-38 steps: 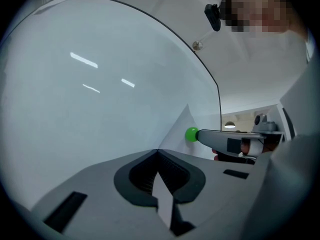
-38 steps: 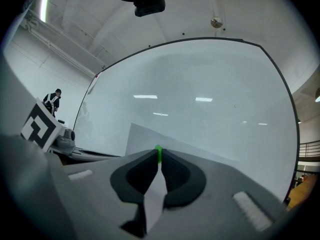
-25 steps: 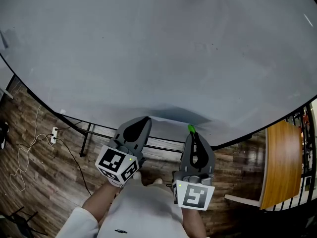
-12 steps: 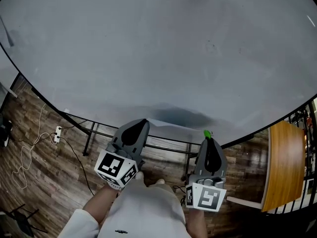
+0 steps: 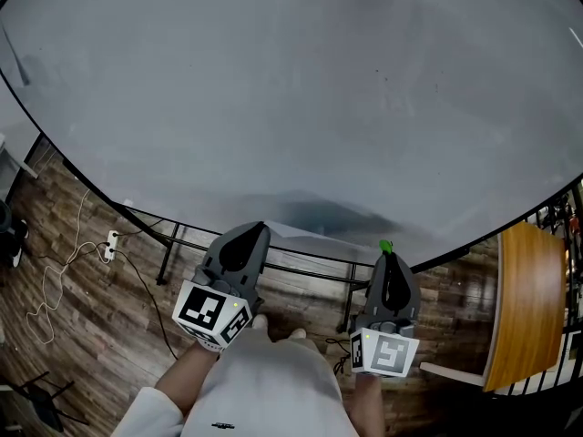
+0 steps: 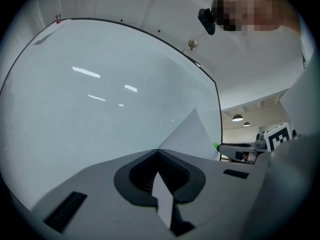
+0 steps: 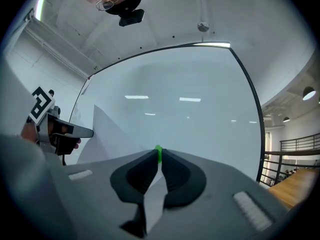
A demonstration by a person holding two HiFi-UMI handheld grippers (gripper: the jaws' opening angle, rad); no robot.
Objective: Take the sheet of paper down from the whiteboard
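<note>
The big whiteboard [image 5: 291, 89] fills most of the head view. The white sheet of paper [image 5: 319, 237] hangs off its lower edge, stretched between my two grippers. My left gripper [image 5: 259, 227] is shut on the sheet's left edge; in the left gripper view a strip of paper [image 6: 162, 199] runs between the jaws and a corner [image 6: 192, 134] rises beyond them. My right gripper [image 5: 386, 248] is shut on the sheet's right edge, with a small green piece [image 7: 158, 153] pinched at its tips and paper [image 7: 152, 199] between the jaws.
Below the board are its black stand bars [image 5: 301, 267] and a wooden floor. A power strip with cables [image 5: 111, 240] lies at the left. At the right stand a wooden tabletop [image 5: 524, 308] and a dark railing [image 5: 569, 217].
My right gripper has moved right and a little down with the paper's edge, so the sheet is spread wider. The left gripper has barely moved.
</note>
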